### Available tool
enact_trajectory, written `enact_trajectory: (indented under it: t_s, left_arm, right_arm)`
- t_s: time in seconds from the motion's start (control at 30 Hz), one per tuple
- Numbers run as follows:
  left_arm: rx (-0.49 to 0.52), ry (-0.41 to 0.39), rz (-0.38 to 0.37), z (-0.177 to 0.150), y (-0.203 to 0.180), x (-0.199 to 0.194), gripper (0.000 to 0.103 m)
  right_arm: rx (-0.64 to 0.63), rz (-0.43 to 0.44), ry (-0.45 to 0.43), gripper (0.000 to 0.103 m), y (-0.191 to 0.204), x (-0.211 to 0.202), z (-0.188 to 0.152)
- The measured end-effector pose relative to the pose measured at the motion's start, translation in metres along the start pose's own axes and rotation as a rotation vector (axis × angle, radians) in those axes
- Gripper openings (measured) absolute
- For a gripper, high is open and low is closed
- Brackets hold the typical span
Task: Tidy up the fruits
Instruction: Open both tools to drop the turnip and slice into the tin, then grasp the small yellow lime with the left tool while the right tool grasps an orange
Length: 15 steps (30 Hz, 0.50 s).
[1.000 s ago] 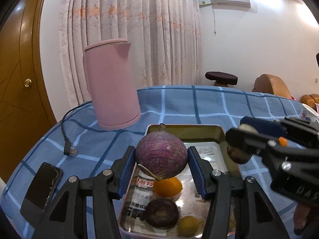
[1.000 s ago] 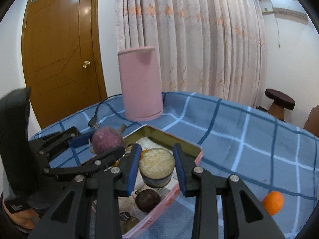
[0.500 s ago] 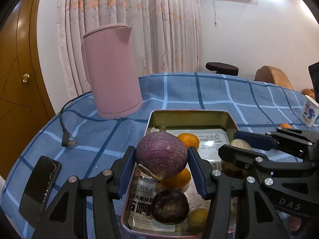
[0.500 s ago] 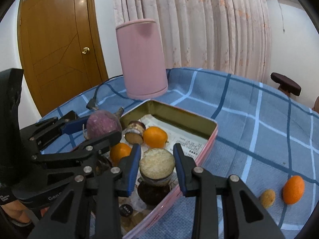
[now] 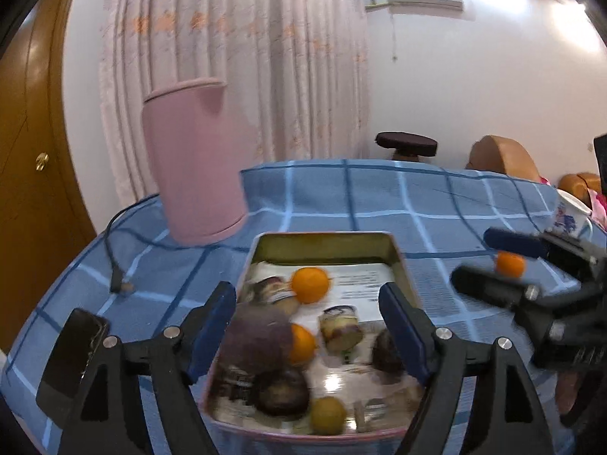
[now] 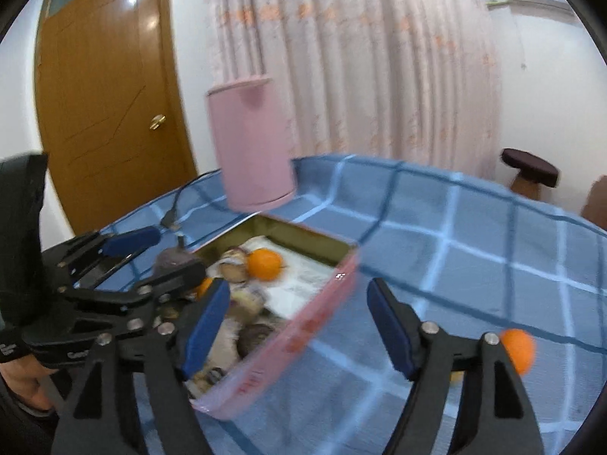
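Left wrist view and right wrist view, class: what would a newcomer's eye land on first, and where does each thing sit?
First, the pink tin tray crowded with fruit on the blue checked tablecloth, a bright orange near its far end and a big purple fruit near its left wall. Behind it stands a tall pink kettle. One stray orange lies on the cloth outside the tray, beside the right gripper, whose jaws are opening.

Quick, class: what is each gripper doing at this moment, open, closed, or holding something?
Left gripper: jaws opening, holding nothing; the round purple fruit lies in the pink metal tin.
Right gripper: jaws opening, empty, over the tin's edge.
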<state>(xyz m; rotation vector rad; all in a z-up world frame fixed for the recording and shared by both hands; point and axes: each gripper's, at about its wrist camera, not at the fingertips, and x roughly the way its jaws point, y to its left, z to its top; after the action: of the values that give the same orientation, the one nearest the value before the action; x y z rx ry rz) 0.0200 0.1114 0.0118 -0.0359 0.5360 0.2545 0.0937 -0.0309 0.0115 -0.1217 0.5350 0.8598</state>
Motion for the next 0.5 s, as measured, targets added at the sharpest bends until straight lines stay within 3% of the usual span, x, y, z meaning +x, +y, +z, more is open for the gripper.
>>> enact_trajectory:
  t_s: [0.27,0.5]
  left_arm:
    - [0.096,0.005,-0.062,0.005,-0.055,0.002,0.079]
    - [0.168,0.024,-0.097,0.010,-0.099,0.021,0.079]
  right_arm:
    - [0.086,-0.268,0.015,0.083,-0.073,-0.027,-0.011]
    - [0.189,-0.365,0.092,0.083,-0.119,-0.022,-0.017]
